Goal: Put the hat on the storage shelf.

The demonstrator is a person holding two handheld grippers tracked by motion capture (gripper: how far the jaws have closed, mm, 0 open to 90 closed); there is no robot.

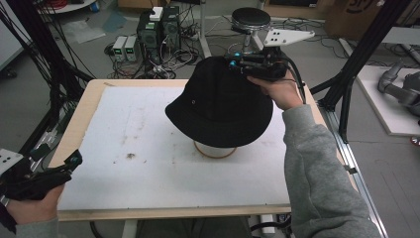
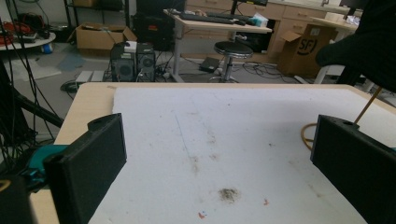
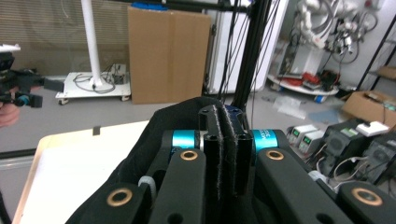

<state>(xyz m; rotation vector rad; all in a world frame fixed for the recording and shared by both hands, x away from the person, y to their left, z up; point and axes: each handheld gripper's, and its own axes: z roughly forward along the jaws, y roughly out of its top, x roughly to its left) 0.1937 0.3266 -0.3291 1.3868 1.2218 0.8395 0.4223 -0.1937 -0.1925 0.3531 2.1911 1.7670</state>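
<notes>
A black brimmed hat (image 1: 218,104) hangs over the far right of the white board (image 1: 124,139), just above a tan wooden ring stand (image 1: 215,151). My right gripper (image 1: 237,62) is shut on the hat's crown at its far side. In the right gripper view the jaws (image 3: 225,135) are pressed together with black hat fabric (image 3: 154,135) pinched between them. My left gripper (image 1: 74,161) rests at the table's near left corner. Its jaws (image 2: 222,135) stand wide apart with nothing between them. The left gripper view shows the hat (image 2: 369,42) and the stand (image 2: 306,135) at the right.
The board carries a few dirt marks (image 1: 130,155). Beyond the table's far edge lie computer boxes (image 1: 158,27), tangled cables and a black stool (image 1: 251,20). Black frame posts (image 1: 361,49) rise to the right of the table and a dark rack (image 1: 29,59) to its left.
</notes>
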